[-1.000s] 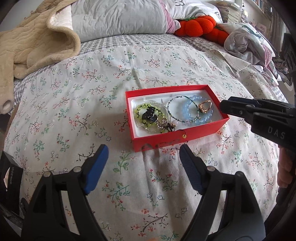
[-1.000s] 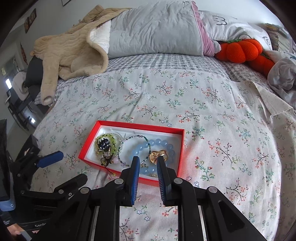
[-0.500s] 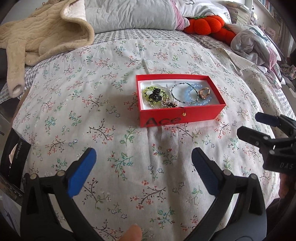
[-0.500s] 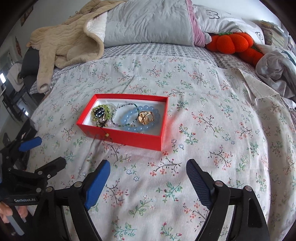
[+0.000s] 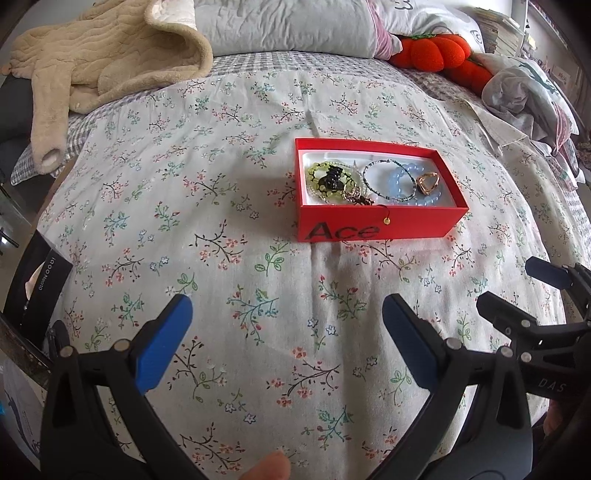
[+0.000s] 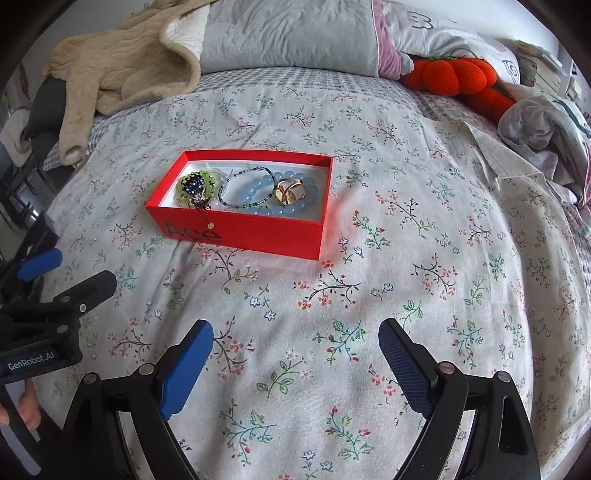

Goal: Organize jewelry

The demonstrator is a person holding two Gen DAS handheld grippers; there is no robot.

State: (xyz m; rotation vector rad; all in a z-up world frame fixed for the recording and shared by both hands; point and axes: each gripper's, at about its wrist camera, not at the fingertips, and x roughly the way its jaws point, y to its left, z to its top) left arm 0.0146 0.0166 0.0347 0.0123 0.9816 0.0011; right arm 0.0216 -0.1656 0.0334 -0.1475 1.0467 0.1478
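Observation:
A red open box [image 5: 380, 227] [image 6: 258, 230] marked "Ace" lies on the floral bedspread. Inside are a green bead bracelet with a black clip [image 5: 328, 179] [image 6: 194, 184], a thin dark bead strand [image 5: 384, 177] [image 6: 245, 186], a pale blue bead bracelet [image 5: 424, 199] [image 6: 295, 206] and a gold ring [image 5: 427, 183] [image 6: 290, 192]. A small gold tag hangs over the box front [image 5: 386, 220]. My left gripper [image 5: 286, 332] is open and empty, well in front of the box. My right gripper [image 6: 295, 354] is open and empty, also short of the box.
A beige fleece jacket [image 5: 103, 62] lies at the back left, grey pillows [image 5: 288, 26] at the back, an orange plush [image 5: 432, 55] and crumpled clothes [image 5: 524, 92] at the back right. A black box [image 5: 40, 291] sits at the left bed edge.
Both grippers have pulled back from the box toward the near bed edge. The right gripper went from nearly shut over the box to wide open; the left opened wider.

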